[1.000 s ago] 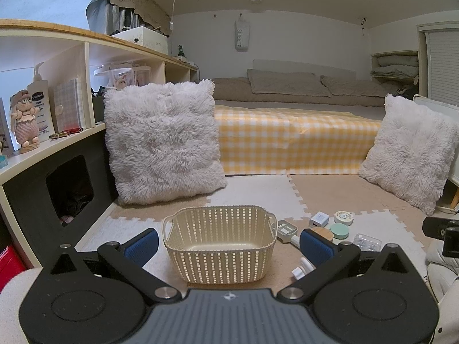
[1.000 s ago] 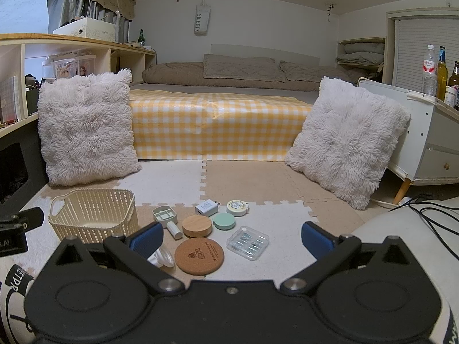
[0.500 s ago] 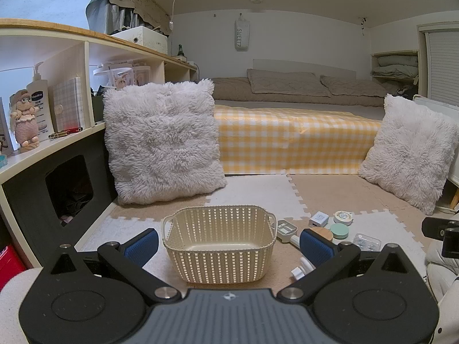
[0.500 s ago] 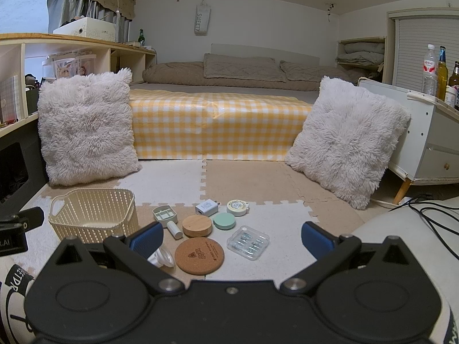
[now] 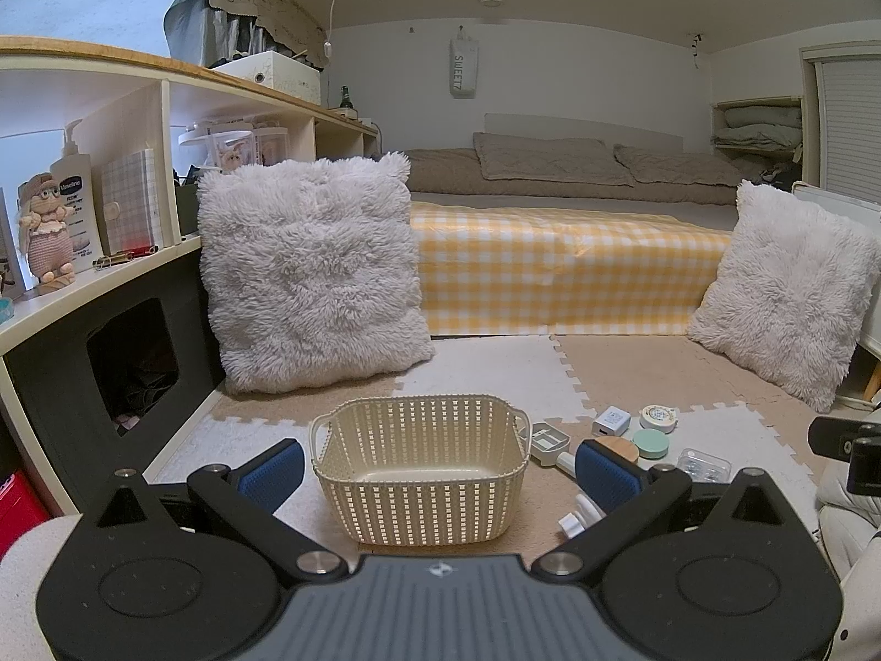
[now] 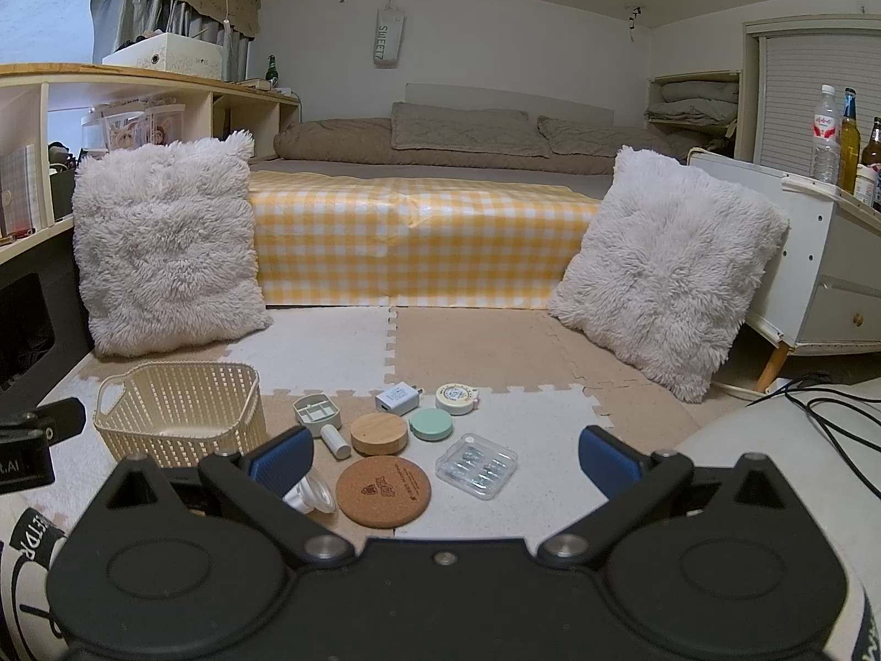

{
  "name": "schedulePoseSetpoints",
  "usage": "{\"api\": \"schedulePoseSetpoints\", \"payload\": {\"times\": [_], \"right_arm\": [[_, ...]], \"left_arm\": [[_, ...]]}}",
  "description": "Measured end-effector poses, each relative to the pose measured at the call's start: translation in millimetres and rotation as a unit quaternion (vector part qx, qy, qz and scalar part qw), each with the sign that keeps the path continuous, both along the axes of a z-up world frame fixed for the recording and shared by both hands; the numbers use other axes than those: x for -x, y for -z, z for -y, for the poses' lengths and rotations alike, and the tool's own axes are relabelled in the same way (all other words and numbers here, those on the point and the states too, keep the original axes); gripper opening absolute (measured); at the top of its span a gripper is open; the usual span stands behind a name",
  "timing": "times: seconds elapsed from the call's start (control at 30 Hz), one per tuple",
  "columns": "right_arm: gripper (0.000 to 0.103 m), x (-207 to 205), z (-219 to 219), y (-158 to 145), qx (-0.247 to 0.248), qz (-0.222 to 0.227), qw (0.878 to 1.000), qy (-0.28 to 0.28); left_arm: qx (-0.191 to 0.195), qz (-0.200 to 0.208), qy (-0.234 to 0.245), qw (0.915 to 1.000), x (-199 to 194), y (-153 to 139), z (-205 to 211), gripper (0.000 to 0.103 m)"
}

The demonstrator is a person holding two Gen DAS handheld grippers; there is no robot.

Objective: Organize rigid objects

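Basket (image 5: 418, 462) sits empty, both my claws spread apart holding nothing; next I reach for the coaster (image 6: 384, 490).

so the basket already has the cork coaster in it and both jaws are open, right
Not quite. The basket holds nothing: the left wrist view shows its bare bottom. The cork coaster lies on the mat to the basket's right, as the right wrist view shows. Both the left gripper and the right gripper do have their jaws open.
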State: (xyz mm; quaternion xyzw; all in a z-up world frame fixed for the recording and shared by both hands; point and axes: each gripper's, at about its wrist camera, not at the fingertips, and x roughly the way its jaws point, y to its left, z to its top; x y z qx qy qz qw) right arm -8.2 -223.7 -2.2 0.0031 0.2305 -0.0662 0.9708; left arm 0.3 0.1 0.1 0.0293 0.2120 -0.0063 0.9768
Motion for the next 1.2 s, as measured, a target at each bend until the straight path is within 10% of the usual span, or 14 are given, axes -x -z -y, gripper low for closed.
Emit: {"api": "schedulePoseSetpoints", "payload": {"times": [1.2], "right_arm": [[0.103,-2,-1,-5,-0.006,0.006,1.000,-0.001]], "left_arm": [[0.008,0.012,0.012,0.9998,-1,-9,5,0.103]]}}
